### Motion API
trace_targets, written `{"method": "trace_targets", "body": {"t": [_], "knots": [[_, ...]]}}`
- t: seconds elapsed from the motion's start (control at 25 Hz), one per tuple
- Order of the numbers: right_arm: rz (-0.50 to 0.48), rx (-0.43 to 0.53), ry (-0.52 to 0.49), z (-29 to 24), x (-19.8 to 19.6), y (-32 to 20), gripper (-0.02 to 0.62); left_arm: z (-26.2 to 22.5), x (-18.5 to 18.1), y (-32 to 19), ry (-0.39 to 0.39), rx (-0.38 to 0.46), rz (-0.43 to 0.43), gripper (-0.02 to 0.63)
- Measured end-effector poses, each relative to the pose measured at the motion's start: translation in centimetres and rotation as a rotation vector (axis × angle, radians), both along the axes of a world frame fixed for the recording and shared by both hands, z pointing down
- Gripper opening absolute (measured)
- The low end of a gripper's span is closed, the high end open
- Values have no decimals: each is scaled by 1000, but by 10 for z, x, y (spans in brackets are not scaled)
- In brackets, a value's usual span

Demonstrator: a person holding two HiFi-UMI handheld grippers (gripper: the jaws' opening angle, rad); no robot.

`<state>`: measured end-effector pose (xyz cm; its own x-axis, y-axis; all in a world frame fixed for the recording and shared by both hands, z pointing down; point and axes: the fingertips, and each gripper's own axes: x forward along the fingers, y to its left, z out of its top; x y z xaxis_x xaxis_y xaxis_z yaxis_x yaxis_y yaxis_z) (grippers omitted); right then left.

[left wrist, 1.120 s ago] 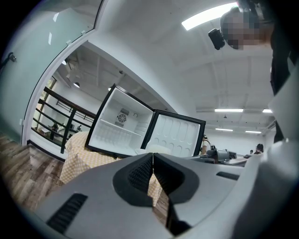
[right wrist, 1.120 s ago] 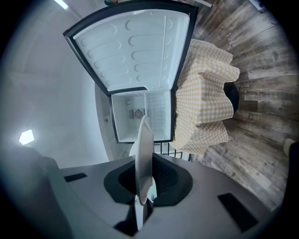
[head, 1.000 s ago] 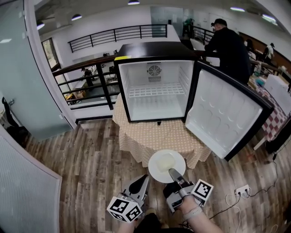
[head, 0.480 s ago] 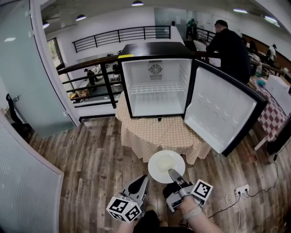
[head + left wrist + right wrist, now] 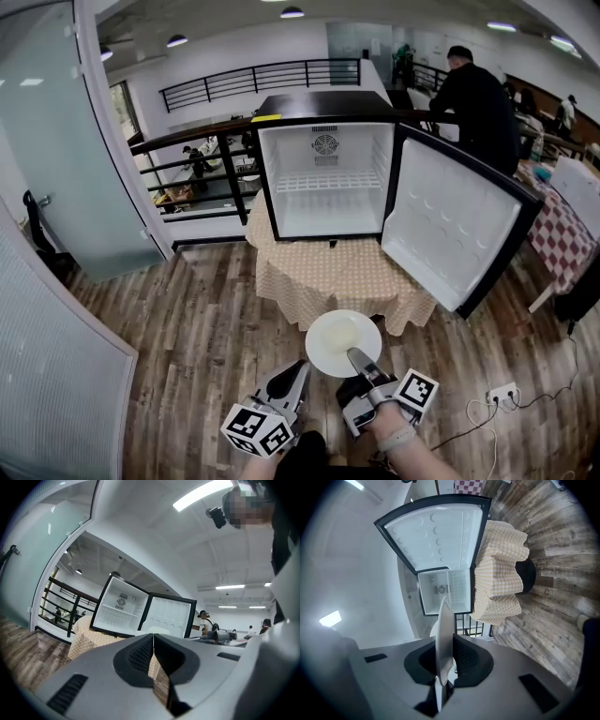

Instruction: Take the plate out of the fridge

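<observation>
Checked tablecloth [image 5: 342,274], railing [image 5: 192,141], wooden floor [image 5: 202,328]

We take this for a large open office or lab hall: wood-plank floor [image 5: 187,319], frosted glass partition [image 5: 47,159], black mezzanine railing [image 5: 262,73], round ceiling lights [image 5: 292,12], a person [image 5: 473,98] working beyond the mini fridge [image 5: 328,202] on its cloth-draped bench [image 5: 347,272].

The right gripper [image 5: 449,666] clamps a white plate [image 5: 444,634] edge-on by its rim. The plate stands in front of the open mini fridge [image 5: 445,590]. A checked tablecloth [image 5: 499,581] hangs just beside the fridge.
</observation>
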<state>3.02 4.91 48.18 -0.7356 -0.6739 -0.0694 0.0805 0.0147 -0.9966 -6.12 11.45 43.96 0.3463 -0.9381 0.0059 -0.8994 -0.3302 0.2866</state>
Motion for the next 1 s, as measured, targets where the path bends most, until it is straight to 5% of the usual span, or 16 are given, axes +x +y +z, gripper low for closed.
{"method": "trace_targets", "body": {"t": [1.0], "knots": [[12, -25, -2, 12, 15, 0, 44, 10, 11, -2, -3, -5, 5, 11]]}}
